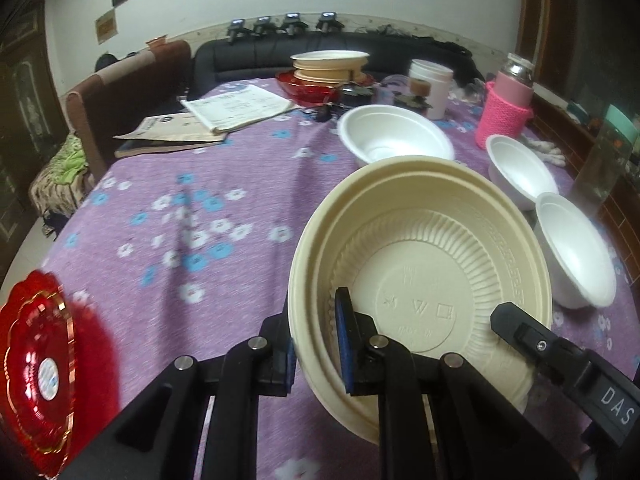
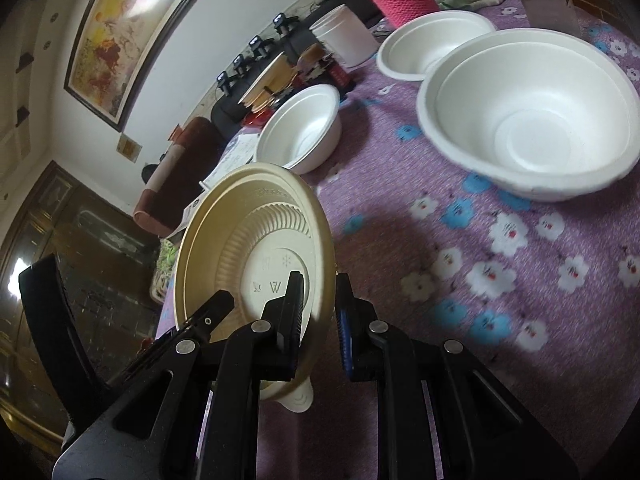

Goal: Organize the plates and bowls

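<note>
Red plate (image 1: 38,364): lay flat at the near left edge of the surface (image 1: 224,216), well apart from everything else, probably waiting its turn to be sorted.

Papers (image 1: 224,110): sat at the far left of the surface, clear of the dishes.

Far stack (image 1: 328,65): cream plates rested on a red dish at the back, which looked like the pile where like goes with like.

Left tongs (image 1: 316,350): were closed narrowly on the near rim of the cream plate (image 1: 424,276), one finger outside the rim and one inside the well.

Cream plate: was held off the surface between both tongs, tilted up toward its edge, its hollow face turned to the left camera. It is round, so it has no long axis; its flat plane ran roughly front to back.

Right tongs (image 2: 318,320): pinched the same plate at another part of the rim, one finger on the inner face and one behind. The double grip probably steadied a thin, floppy plate during a handover or a turn.

White bowls (image 2: 528,116): three stood upright and unstacked on the right of the surface, mouths up, near each other; the largest lay closest to the right tongs.

Pink flask (image 1: 508,100): stood upright behind the bowls, at the far right.
</note>
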